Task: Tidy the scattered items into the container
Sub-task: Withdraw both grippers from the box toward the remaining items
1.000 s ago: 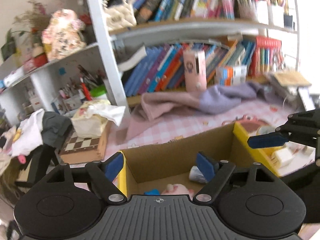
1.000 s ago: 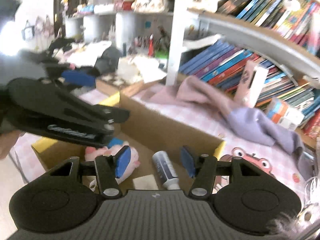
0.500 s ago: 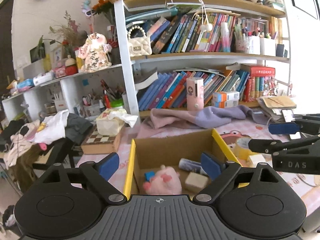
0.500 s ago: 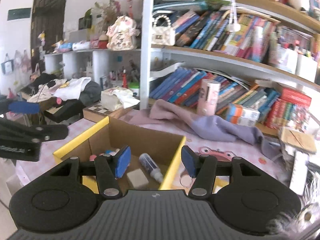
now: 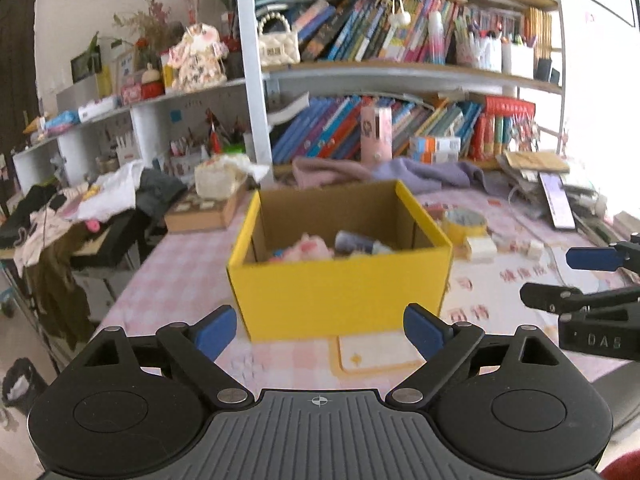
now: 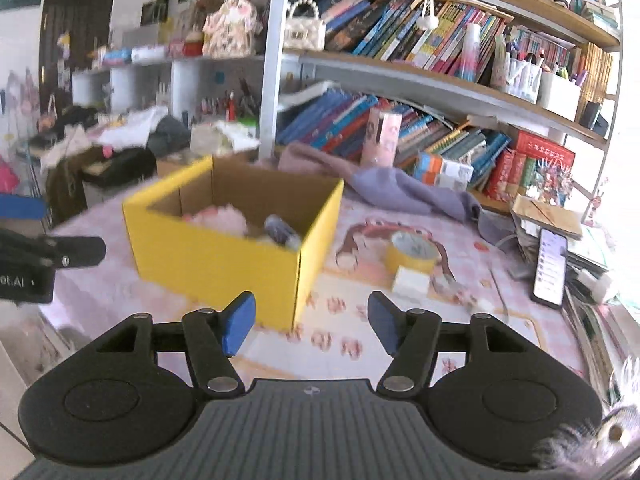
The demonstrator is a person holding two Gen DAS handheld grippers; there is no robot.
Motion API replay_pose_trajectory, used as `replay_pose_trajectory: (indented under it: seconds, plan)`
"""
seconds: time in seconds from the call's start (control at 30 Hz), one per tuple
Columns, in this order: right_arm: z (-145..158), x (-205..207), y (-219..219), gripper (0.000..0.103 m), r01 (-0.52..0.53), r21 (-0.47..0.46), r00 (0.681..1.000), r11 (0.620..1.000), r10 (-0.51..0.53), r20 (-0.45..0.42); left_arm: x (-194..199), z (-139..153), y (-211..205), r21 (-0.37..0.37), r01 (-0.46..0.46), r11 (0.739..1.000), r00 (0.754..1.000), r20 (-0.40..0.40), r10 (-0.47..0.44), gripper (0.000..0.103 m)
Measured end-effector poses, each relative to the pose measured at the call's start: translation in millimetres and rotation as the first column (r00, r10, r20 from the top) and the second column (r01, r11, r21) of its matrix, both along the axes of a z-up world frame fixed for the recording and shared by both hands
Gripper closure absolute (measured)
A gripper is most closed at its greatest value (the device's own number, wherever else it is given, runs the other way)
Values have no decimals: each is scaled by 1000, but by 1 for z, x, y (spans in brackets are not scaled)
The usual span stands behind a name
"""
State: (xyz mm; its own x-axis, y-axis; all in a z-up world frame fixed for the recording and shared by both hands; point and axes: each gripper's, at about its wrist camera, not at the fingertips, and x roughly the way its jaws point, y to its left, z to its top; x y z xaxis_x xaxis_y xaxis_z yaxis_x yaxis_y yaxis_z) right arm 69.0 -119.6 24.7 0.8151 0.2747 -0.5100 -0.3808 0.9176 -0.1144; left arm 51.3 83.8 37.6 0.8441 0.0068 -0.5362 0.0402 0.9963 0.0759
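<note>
A yellow cardboard box (image 5: 340, 292) stands on the pink checked table; it also shows in the right wrist view (image 6: 216, 256). Inside lie a pink plush toy (image 5: 308, 250) and a tube (image 5: 356, 242), also seen from the right as the plush (image 6: 220, 216) and tube (image 6: 282, 234). Right of the box lie a yellow tape roll (image 6: 412, 250), a white block (image 6: 412, 280) and small pieces (image 6: 460, 292). My left gripper (image 5: 320, 332) is open and empty in front of the box. My right gripper (image 6: 312, 322) is open and empty near the box's front right corner.
A bookshelf (image 5: 400, 76) full of books runs along the back. Pink and purple cloth (image 6: 400, 188) lies behind the box. A phone (image 6: 550, 266) and papers sit at the right edge. A chessboard box (image 5: 204, 212) and clothes pile (image 5: 100, 200) are left.
Both grippers have pulled back and away from the box; earlier they hovered over its opening, now its yellow front wall is in full view. Both stay open.
</note>
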Motion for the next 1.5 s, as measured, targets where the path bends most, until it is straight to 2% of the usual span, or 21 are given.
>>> replay_pose_trajectory:
  seconds: [0.23,0.5,1.03,1.5]
  plan:
    - [-16,-22,-1,26,-20,-69,999,997,17,-49,-13,-26,-18,21,36,999,997,-74,-35,8]
    - [-20,-34,-9,20,-18,-88,997,996,11,-72,-20,-34,-33,30,75,997,992,-106,-72,4]
    - [-27,-48,-52,19,87,-86,991,992,-96,-95,-21,-47,-74,15,180,984,969,-176,-174,1]
    - [-36,-48,-81,18,146,-105,977,984,-160,-138,-17,-50,-102,16,240,971,953,-193,-232,1]
